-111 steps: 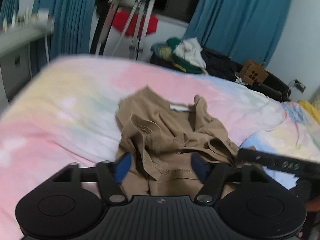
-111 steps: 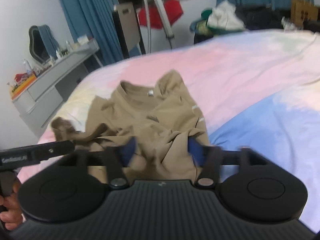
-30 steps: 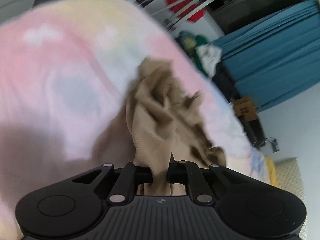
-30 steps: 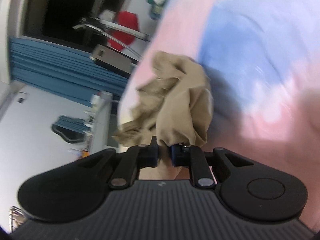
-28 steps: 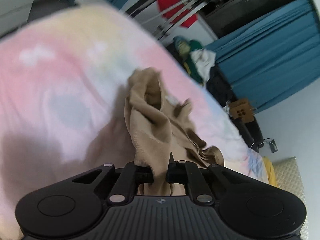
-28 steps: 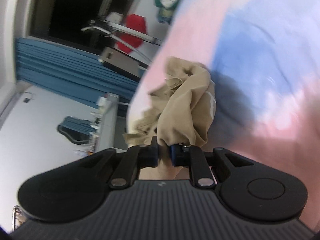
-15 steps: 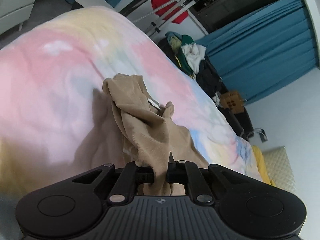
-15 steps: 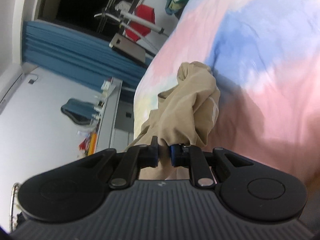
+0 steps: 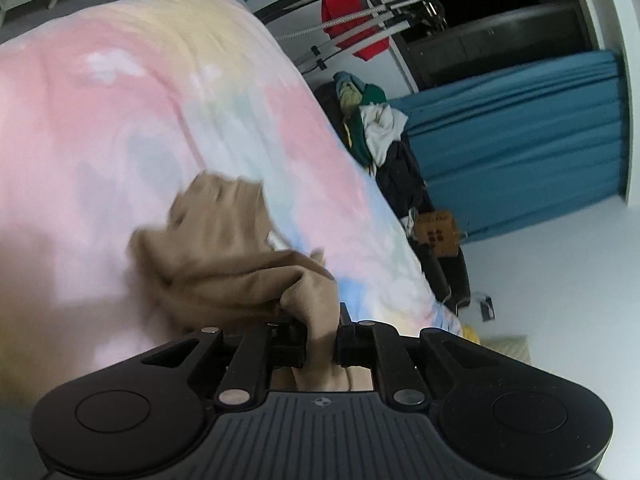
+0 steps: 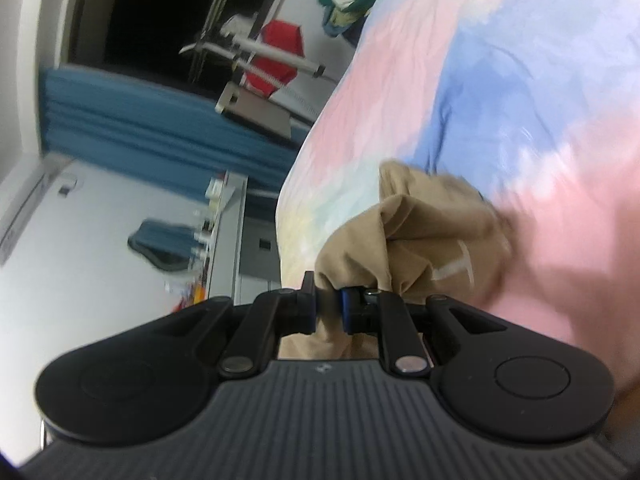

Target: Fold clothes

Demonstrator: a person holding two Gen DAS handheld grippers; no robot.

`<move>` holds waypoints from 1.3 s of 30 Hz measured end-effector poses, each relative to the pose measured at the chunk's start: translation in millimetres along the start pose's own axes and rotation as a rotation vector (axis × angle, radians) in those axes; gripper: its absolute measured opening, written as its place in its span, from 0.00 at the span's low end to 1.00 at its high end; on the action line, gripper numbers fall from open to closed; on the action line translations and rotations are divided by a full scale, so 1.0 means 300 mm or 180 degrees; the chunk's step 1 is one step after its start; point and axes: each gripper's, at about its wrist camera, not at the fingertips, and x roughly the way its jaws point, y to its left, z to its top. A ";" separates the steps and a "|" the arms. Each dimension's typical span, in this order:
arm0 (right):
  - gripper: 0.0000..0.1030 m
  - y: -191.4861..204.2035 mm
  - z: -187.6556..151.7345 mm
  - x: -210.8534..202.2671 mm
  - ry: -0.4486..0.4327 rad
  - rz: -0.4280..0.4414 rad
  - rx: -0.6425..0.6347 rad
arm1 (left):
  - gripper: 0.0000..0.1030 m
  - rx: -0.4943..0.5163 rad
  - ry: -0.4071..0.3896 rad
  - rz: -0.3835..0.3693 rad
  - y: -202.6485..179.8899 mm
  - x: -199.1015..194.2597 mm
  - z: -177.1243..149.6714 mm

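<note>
Pastel bedspread (image 9: pixel 132 92) fills the scene, pink, yellow and blue patches across the bed, both views tilted hard. Teal curtains (image 9: pixel 516 136) hang at the far right in the left view, and beside them sits a heap of clothes (image 9: pixel 372 128) at the far edge of the bed. A drying rack (image 9: pixel 360 28) stands further back with a red garment (image 9: pixel 352 12) on it. In the right view a grey dresser (image 10: pixel 236 236) sits at the far left.

On to the tan shirt (image 9: pixel 224 256): it is bunched up near the middle of the bed, blurred at its far end, and gathered at its near end into both claws. The left claw (image 9: pixel 322 340) has a fold of the cloth between its fingers, pads pressing on it, though the jaws are easing apart right now. The right claw (image 10: pixel 328 312) is clenched on another bunch of the same shirt (image 10: pixel 424 240), cloth squeezed between the blue pads (image 10: pixel 347 312).
</note>
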 end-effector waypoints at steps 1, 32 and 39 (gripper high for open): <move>0.15 0.000 0.032 0.042 -0.0017 -0.0016 0.0047 | 0.14 -0.0005 -0.0024 0.0027 -0.010 0.041 0.035; 0.78 0.001 0.098 0.480 -0.0159 -0.0011 -0.2285 | 0.75 0.2203 -0.0704 0.0995 -0.062 0.464 0.063; 0.71 0.059 0.062 0.415 -0.0521 -0.0104 -0.2659 | 0.81 0.2446 -0.0896 0.0796 -0.109 0.407 -0.009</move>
